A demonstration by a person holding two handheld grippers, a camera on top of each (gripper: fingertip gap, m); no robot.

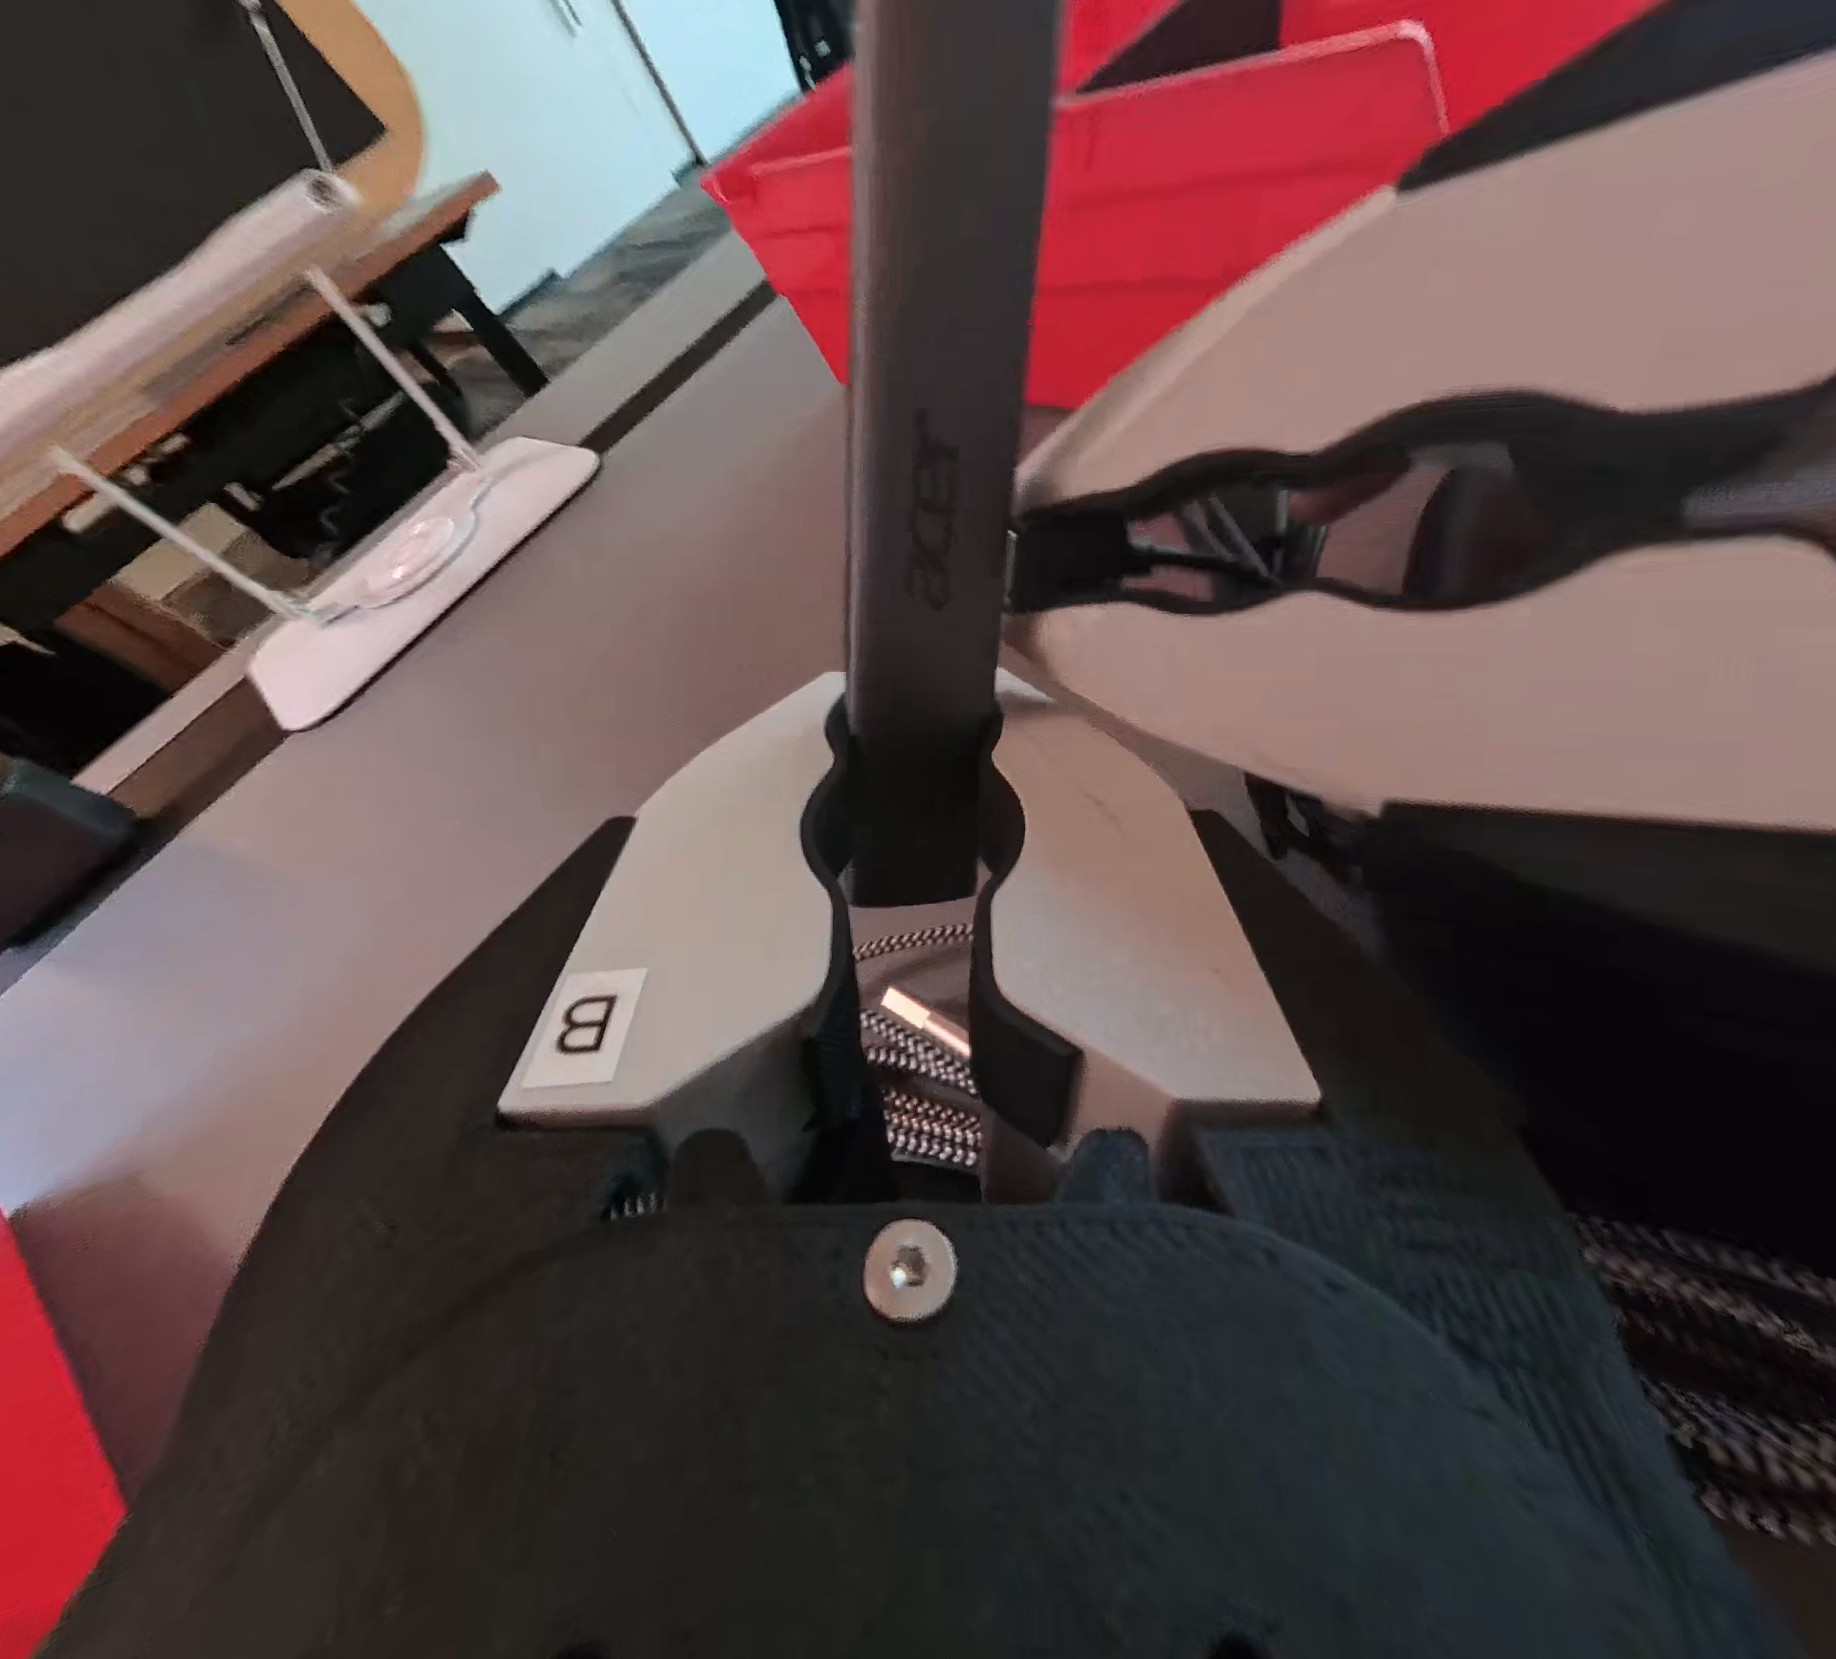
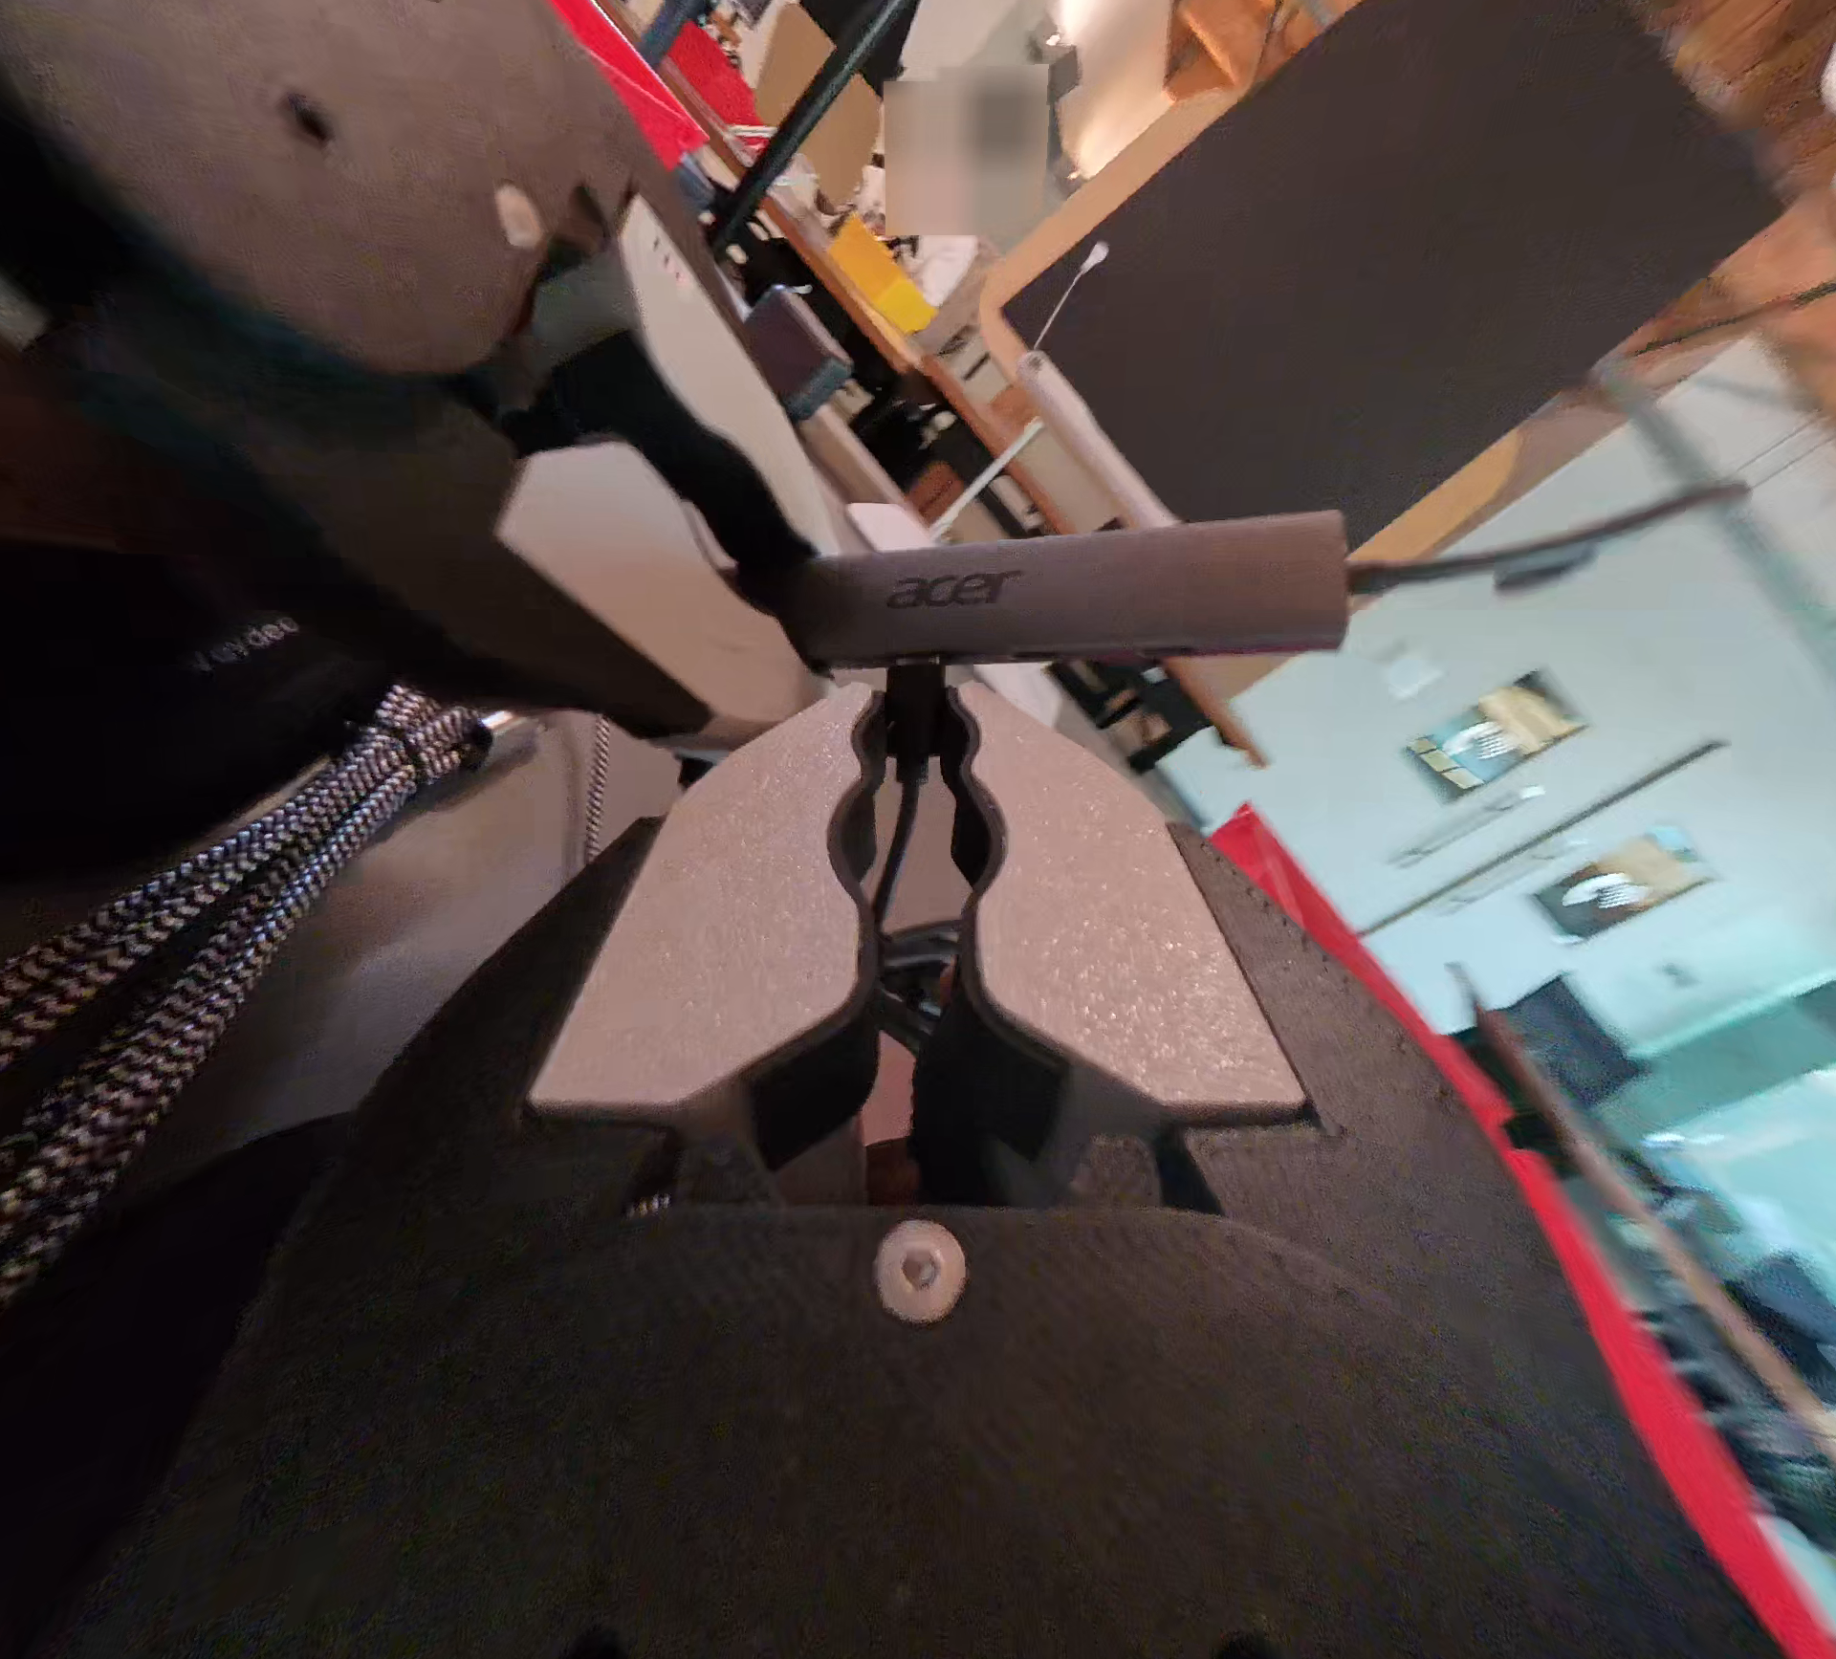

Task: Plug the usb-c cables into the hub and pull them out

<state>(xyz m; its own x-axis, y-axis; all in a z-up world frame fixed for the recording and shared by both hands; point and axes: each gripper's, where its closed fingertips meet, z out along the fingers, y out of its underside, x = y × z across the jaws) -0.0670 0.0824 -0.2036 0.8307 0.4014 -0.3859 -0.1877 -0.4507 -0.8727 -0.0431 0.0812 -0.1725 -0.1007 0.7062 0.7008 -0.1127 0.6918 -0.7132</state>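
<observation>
My left gripper [image 1: 914,747] is shut on the lower end of a grey hub [image 1: 944,320], which stands up between the fingers above the table. My right gripper [image 2: 914,707] is shut on a black usb-c plug [image 2: 914,717], whose tip meets the long side of the hub [image 2: 1073,593]. In the left wrist view the right gripper [image 1: 1033,563] comes in from the right with that plug [image 1: 1068,563]; a sliver of metal shows at the joint. The left gripper's fingers [image 2: 646,558] hold the hub's left end. A braided cable with a silver plug [image 1: 909,1010] lies below.
A dark table [image 1: 497,767] lies under both grippers. A white stand with clear posts [image 1: 427,558] sits at the left. Red bins [image 1: 1242,201] stand behind the hub. Braided cables [image 2: 199,896] hang at the left. The hub's own lead [image 2: 1540,538] runs off right.
</observation>
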